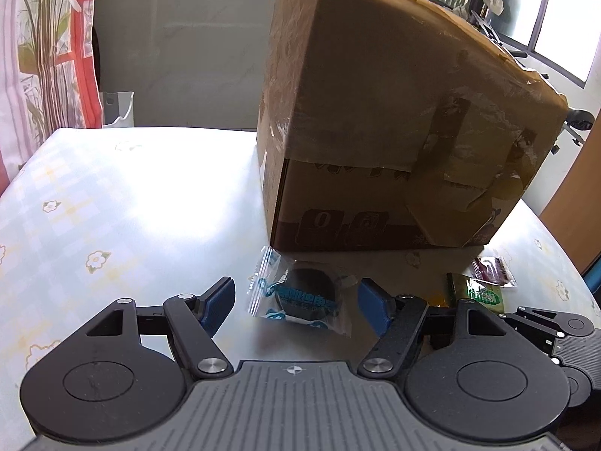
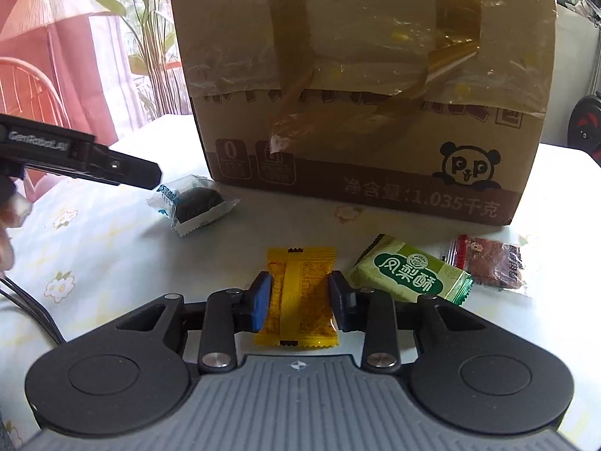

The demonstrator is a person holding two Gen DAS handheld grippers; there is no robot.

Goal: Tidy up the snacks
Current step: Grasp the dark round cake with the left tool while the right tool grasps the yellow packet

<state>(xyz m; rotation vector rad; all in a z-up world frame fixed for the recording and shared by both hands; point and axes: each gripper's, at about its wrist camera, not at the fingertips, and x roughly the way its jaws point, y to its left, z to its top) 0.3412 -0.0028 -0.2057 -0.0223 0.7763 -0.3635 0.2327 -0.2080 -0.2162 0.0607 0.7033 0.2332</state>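
- The right gripper (image 2: 299,302) is nearest its target: its blue fingers (image 2: 260,302) press on both long sides of the yellow snack packet (image 2: 298,297), which lies flat on the surface (image 2: 112,248) with its long axis running straight away from the gripper, in line with the fingers. The grip looks square, so the coming move is probably a plain lift.
- The left gripper (image 1: 296,302) has its fingers (image 1: 216,302) spread wide, one on each side of the clear-wrapped dark cookie (image 1: 304,295) and touching neither side. The cookie sits centred between them, slightly ahead of the tips, its wrapper's long axis lying crosswise to the fingers. Closing should catch the crinkly wrapper ends first, so the hold may be soft.
- Just right of the yellow packet lies the green pastry packet (image 2: 411,274), angled, and beyond that the small red packet (image 2: 488,265), both nearer the right hand than the left.
- Farthest, the taped cardboard box (image 2: 360,86) stands upright toward the back edge of the surface, directly behind all four snacks. Its top is out of view, so I cannot tell whether it is open.
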